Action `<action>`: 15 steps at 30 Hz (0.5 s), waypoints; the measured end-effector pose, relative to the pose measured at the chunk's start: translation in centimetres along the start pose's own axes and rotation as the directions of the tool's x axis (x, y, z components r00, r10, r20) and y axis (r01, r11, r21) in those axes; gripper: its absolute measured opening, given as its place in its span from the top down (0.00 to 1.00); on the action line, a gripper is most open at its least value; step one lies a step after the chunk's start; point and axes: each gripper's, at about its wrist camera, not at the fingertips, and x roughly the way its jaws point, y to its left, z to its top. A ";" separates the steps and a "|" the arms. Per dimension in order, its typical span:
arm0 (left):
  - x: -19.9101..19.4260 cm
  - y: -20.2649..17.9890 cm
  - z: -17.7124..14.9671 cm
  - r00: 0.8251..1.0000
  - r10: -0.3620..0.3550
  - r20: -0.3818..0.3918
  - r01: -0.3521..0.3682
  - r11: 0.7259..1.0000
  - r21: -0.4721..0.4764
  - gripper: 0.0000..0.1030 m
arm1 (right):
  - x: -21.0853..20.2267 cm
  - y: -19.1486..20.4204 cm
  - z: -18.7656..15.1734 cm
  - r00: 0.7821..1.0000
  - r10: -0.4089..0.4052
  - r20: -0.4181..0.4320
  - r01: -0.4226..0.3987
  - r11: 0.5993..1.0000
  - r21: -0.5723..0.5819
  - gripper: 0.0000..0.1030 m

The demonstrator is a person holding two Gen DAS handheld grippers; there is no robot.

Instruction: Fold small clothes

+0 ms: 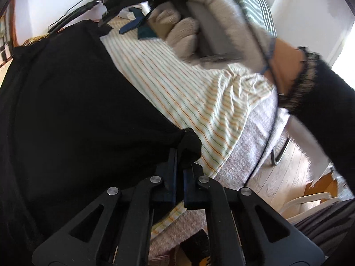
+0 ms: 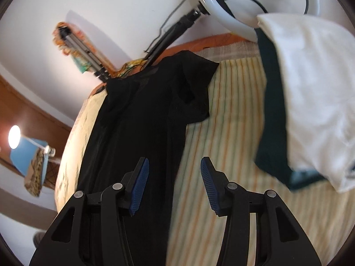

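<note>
Now your left hand-held gripper is clenched on a fold of the black thin-fabric garment, its dark blue pads pressed together with the cloth bunched between them at the hem corner. In the left wrist view that garment spreads from the grip toward 10 o'clock, lying over the cream sheet with orange and green stripes that covers the bed. At 1 o'clock your gloved right hand, in a grey knitted glove, grips the handle of the other tool above the sheet; the frame is blurred there.

Your right hand-held gripper is released: its ribbed blue pads stand well apart with nothing between them, hovering over the garment's right edge where black cloth meets striped sheet. In the right wrist view the black garment runs from 6 o'clock up to 12 o'clock, with one short sleeve sticking out toward 1 o'clock. At 2 o'clock a white folded cloth lies on top of a dark teal cloth, both resting on the striped sheet, well apart from the garment. A white ring lamp sits at 12 o'clock.
</note>
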 end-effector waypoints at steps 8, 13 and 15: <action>-1.5 0.6 0.0 0.999 -0.043 0.029 0.045 0.997 -0.061 0.98 | 3.4 -1.3 3.4 0.999 -0.026 0.030 0.022 0.993 0.119 0.54; -2.0 1.2 0.0 0.998 -0.056 0.041 0.059 0.996 -0.072 0.98 | 4.6 -0.2 4.5 0.998 -0.057 0.015 0.055 0.995 0.089 0.96; -2.2 1.6 -0.1 0.997 -0.067 0.044 0.070 0.994 -0.085 0.98 | 4.6 0.2 4.8 0.996 -0.090 0.021 0.088 0.993 0.081 0.96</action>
